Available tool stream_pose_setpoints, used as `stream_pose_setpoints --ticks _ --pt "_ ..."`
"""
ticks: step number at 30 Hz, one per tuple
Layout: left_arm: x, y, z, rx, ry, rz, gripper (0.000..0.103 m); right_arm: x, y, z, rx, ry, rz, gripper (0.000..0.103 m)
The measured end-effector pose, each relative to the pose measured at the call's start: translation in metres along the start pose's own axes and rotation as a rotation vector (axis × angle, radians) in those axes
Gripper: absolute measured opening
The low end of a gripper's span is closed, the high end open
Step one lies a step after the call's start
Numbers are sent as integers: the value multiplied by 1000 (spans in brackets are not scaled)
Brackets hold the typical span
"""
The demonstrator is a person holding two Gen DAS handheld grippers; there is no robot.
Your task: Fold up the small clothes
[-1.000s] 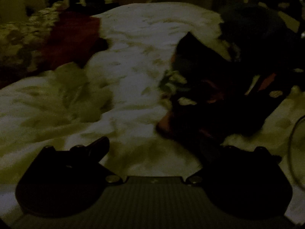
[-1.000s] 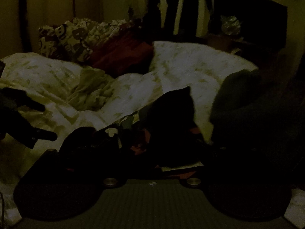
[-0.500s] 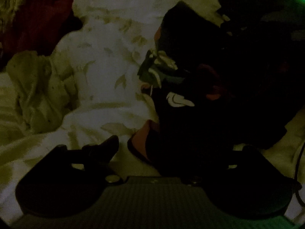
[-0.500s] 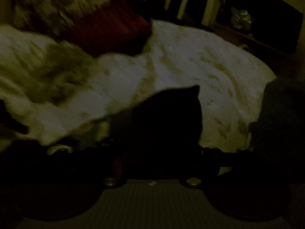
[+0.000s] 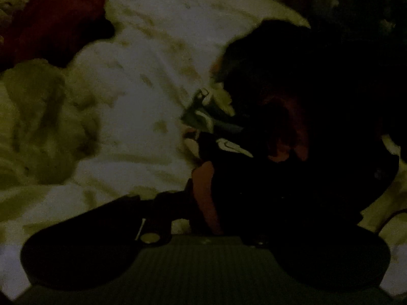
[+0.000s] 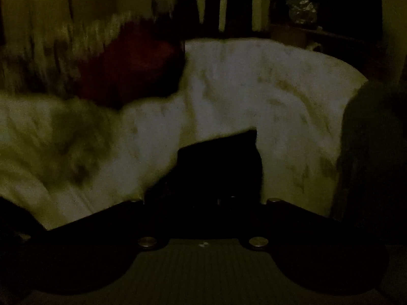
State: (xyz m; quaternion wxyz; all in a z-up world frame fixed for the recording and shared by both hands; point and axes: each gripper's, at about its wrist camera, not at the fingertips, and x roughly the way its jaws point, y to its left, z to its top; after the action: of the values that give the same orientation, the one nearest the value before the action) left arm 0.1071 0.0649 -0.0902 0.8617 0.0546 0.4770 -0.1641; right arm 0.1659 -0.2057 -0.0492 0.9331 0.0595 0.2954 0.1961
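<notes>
The room is very dark. In the left wrist view a heap of dark small clothes (image 5: 292, 132) lies on a white leaf-print duvet (image 5: 142, 96). My left gripper (image 5: 203, 203) is at the near edge of the heap, its jaws drawn in on a dark garment with an orange-red band (image 5: 203, 190). In the right wrist view my right gripper (image 6: 218, 198) has its jaws together on a black garment (image 6: 223, 162) that stands up in front of it over the duvet (image 6: 254, 96).
A dark red pillow (image 6: 132, 63) and patterned pillows lie at the bed's head. A crumpled pale cloth (image 5: 43, 117) lies at left on the duvet. A dark bulky mass (image 6: 374, 152) is at the right. Hanging clothes and a shelf stand behind the bed.
My left gripper moved into the clothes heap and its jaws closed on the garment edge. My right gripper closed on the black garment and rose, so more of the room shows.
</notes>
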Motion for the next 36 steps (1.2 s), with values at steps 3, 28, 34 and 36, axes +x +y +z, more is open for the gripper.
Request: stream_pose_setpoints --ticks 3,28,34,36 --pt "-24 12 0 -16 -45 37 17 -18 -7 39 101 -69 78 20" --pt "-180 140 15 -266 -343 421 13 -152 -3 61 222 -194 490 20" --pt "-214 194 -18 -397 -317 509 13 -177 -26 -57 526 52 542 16" --pt "-206 189 -20 -395 -303 453 22 -177 -19 -88 505 184 534 22"
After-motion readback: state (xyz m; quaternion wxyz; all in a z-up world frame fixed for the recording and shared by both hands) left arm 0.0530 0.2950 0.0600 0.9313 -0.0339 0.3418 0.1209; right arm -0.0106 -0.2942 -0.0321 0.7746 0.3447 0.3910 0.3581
